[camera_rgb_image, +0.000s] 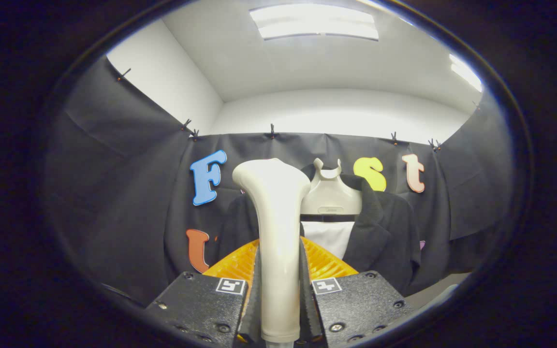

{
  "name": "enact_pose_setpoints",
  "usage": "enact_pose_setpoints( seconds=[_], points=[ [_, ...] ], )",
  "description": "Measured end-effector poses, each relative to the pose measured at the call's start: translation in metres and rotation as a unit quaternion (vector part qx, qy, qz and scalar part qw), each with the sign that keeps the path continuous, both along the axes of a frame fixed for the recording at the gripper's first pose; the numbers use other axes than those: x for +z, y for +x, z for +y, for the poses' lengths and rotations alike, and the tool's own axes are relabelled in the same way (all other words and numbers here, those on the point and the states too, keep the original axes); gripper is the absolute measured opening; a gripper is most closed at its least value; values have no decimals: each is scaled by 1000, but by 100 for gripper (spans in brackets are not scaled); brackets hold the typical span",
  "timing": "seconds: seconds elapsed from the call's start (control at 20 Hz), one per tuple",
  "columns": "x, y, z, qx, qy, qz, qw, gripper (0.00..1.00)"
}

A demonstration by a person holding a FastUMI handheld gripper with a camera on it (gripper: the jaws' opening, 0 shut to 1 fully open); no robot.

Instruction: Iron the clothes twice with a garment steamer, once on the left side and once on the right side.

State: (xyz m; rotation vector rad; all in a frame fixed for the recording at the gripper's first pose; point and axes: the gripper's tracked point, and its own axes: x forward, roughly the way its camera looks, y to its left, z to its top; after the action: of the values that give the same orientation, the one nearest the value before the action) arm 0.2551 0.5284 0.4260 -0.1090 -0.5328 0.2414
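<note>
A cream garment steamer (277, 227) stands upright between my fingers, its handle clamped by both of them and its wide head at the top. My gripper (278, 290) is shut on that handle. Beyond the steamer a dark jacket (385, 227) hangs on a pale hanger form (330, 193) against the booth wall, with a white panel (329, 239) showing at its open front. The steamer head covers the jacket's left part. The steamer is held apart from the jacket, some way in front of it.
Black cloth walls (114, 193) close in the booth on the left, back and right. White ceiling with light panels (315, 21) is above. A pale surface edge (440, 287) shows low at the right, under the jacket.
</note>
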Motion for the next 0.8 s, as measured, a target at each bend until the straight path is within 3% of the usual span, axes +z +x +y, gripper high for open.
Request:
enact_pose_setpoints(
  seconds=[0.3, 0.8],
  points=[
    [-37, 39, -6, -22, -10, 52, 998, 37],
    [-103, 36, -33, -26, -31, 86, 995, 37]
  ],
)
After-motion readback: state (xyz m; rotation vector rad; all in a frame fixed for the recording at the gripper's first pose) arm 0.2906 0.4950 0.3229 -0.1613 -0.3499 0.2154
